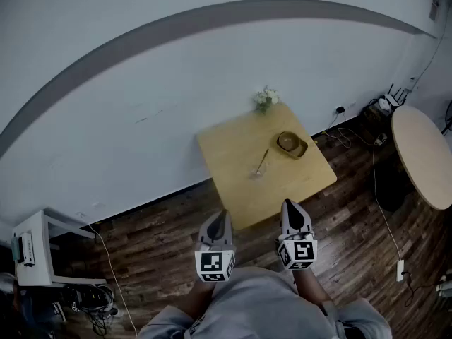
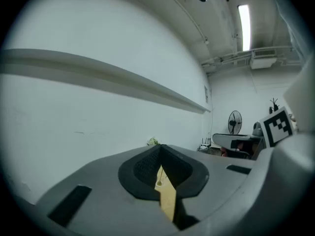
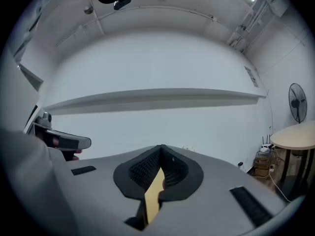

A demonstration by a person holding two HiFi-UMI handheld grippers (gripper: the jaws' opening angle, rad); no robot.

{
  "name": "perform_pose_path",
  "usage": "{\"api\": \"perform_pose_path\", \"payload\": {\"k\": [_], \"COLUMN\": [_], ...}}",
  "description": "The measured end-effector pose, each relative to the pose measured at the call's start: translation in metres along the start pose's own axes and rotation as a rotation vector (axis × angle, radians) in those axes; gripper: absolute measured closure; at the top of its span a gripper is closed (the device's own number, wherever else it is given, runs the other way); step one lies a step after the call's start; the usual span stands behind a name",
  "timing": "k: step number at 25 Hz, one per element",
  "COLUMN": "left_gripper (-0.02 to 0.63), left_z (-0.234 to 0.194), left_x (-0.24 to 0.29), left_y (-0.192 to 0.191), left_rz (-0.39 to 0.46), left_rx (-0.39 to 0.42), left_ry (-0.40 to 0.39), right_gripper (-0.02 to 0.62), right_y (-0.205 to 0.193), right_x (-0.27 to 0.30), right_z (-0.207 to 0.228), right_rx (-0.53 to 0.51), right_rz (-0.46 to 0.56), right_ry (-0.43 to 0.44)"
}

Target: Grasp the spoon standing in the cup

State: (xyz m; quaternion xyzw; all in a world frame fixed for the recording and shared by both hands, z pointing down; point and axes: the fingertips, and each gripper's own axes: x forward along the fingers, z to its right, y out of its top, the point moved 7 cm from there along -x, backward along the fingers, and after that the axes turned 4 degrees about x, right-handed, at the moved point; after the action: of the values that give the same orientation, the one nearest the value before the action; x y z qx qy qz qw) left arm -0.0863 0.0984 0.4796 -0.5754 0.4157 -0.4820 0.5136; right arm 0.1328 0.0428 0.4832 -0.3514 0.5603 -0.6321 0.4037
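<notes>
A small square wooden table (image 1: 233, 182) stands against the white wall. On it sits a brown cup (image 1: 291, 144), and a spoon (image 1: 261, 162) lies flat on the tabletop just left of the cup, not in it. A small bunch of flowers (image 1: 266, 99) stands at the table's far corner. My left gripper (image 1: 220, 215) and right gripper (image 1: 290, 205) hover side by side over the floor at the table's near edge, both shut and holding nothing. In the left gripper view the spoon (image 2: 159, 181) shows through the slit below the closed left gripper's tips (image 2: 160, 149). The right gripper (image 3: 161, 149) shows only a strip of tabletop.
A round light table (image 1: 424, 154) stands at the right, with cables and a power strip (image 1: 400, 269) on the dark wood floor near it. A white shelf unit (image 1: 35, 249) sits at the lower left. A standing fan (image 2: 235, 122) is off to the right.
</notes>
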Motion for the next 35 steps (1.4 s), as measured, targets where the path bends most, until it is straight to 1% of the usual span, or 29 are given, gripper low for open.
{"api": "perform_pose_path", "payload": {"k": [10, 20, 29, 35], "left_gripper": [0.604, 0.604, 0.604, 0.604], "left_z": [0.020, 0.059, 0.096, 0.117], "left_x": [0.003, 0.000, -0.008, -0.016], "left_y": [-0.001, -0.005, -0.006, -0.009], "left_rz": [-0.008, -0.030, -0.048, -0.071], "left_rx": [0.000, 0.000, 0.030, 0.045], "left_ry": [-0.002, 0.003, 0.008, -0.009], "right_gripper": [0.598, 0.597, 0.597, 0.597], "right_y": [0.003, 0.006, 0.007, 0.000], "right_x": [-0.010, -0.035, -0.058, -0.073], "right_z": [0.008, 0.029, 0.049, 0.060], "right_rx": [-0.026, -0.060, -0.052, -0.026], "right_rz": [-0.001, 0.016, 0.016, -0.002], "right_ry": [0.033, 0.090, 0.121, 0.123]}}
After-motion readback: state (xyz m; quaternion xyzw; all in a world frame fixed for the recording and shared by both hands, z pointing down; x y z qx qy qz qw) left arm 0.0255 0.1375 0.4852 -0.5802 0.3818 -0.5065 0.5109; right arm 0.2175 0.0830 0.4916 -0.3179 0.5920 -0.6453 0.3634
